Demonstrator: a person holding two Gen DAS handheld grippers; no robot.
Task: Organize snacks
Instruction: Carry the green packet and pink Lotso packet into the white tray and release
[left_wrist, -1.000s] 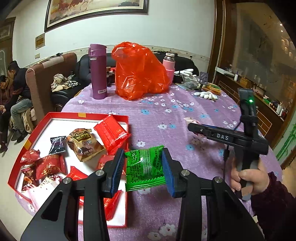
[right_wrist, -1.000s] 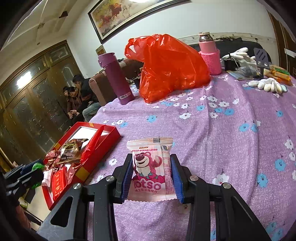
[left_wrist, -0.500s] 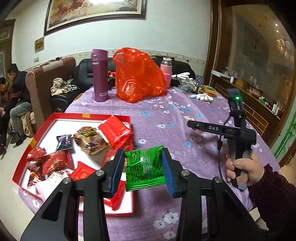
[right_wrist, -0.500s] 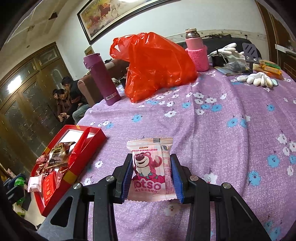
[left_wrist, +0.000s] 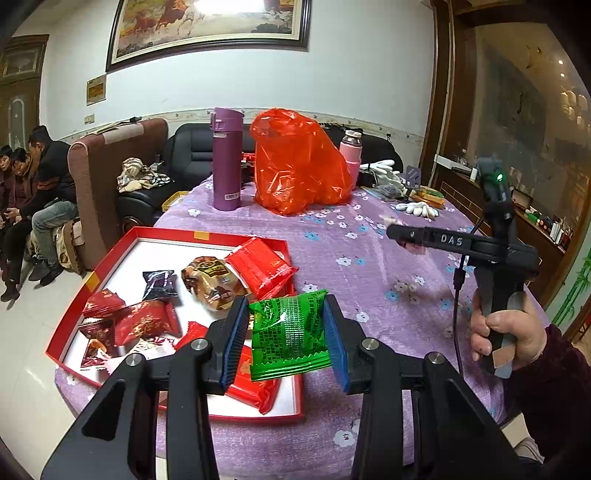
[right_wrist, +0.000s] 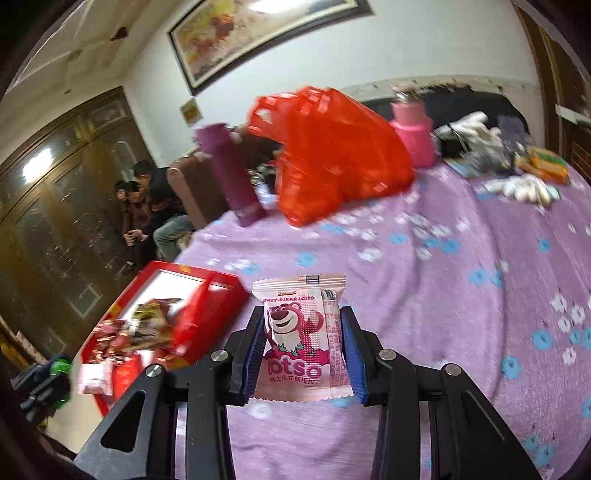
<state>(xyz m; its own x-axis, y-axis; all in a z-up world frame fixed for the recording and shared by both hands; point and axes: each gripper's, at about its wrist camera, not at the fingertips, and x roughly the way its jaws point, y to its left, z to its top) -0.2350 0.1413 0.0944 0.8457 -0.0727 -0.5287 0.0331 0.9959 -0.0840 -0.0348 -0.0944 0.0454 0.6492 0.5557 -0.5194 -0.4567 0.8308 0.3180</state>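
A: Where did the red tray (left_wrist: 168, 234) lie from the left gripper (left_wrist: 288, 334)?

B: Directly beyond it and toward the lower left of the left wrist view. That gripper was clamped on the green packet (left_wrist: 290, 334), which hung over the tray's near right corner, its long axis running away from the camera.

A: And the right gripper (right_wrist: 303, 350)?

B: It was closed on the pink bear packet (right_wrist: 303, 332), held upright above the purple flowered cloth (right_wrist: 424, 295) on the counter. From it the tray sat off at the left of the frame, well apart, so the left hand looked the nearer one for a drop.

A: The room?

B: At the far edge of the counter stood an orange bag (left_wrist: 299, 162) and a purple flask (left_wrist: 227, 158); people sat at the left, beside a sofa.
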